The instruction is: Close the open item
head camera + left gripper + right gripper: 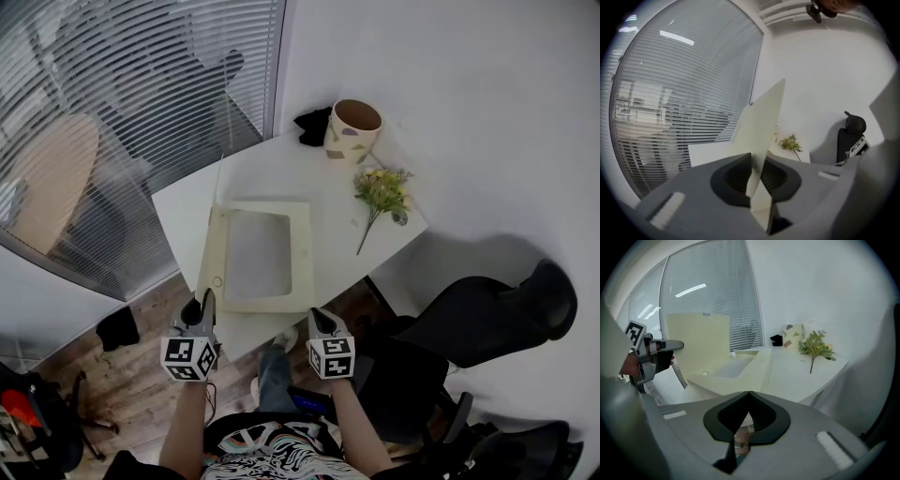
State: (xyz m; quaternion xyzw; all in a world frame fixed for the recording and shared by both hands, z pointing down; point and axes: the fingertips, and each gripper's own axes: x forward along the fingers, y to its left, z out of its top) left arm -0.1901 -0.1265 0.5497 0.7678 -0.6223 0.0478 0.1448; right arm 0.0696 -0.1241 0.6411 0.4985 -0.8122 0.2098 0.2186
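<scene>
A cream case lies open on the white table, its base flat with a grey recessed middle. Its lid stands upright along the base's left side, edge-on in the head view. My left gripper is at the case's near left corner, shut on the lid, which runs up between the jaws. The right gripper view shows that lid, the base and the left gripper on the lid's edge. My right gripper hovers just off the case's near right corner, shut and holding nothing.
A patterned pot and a black object stand at the table's far end. A sprig of flowers lies to the right of the case. A black office chair stands at the right; window blinds run along the left.
</scene>
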